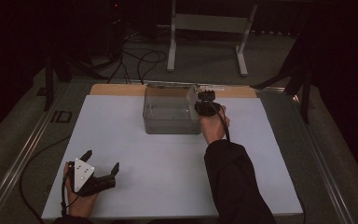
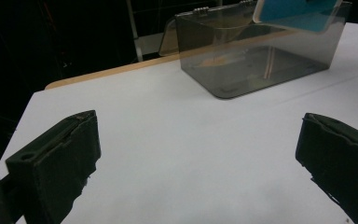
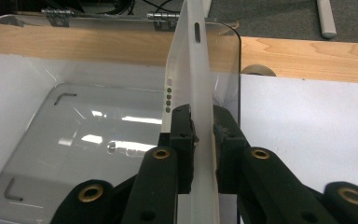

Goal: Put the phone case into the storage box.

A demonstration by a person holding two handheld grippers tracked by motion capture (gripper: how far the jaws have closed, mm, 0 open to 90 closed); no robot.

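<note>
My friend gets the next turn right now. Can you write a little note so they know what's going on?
Right tool: shut on a thin white phone case, held on edge above the right side of the clear box.
Left tool: open, holding nothing, near the table's front left corner.
Done: case picked up and brought over the box.
Left: probably lower it in and let go.

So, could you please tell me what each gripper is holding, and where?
The right gripper grips a phone case by its edge; the left gripper is open, empty.
</note>
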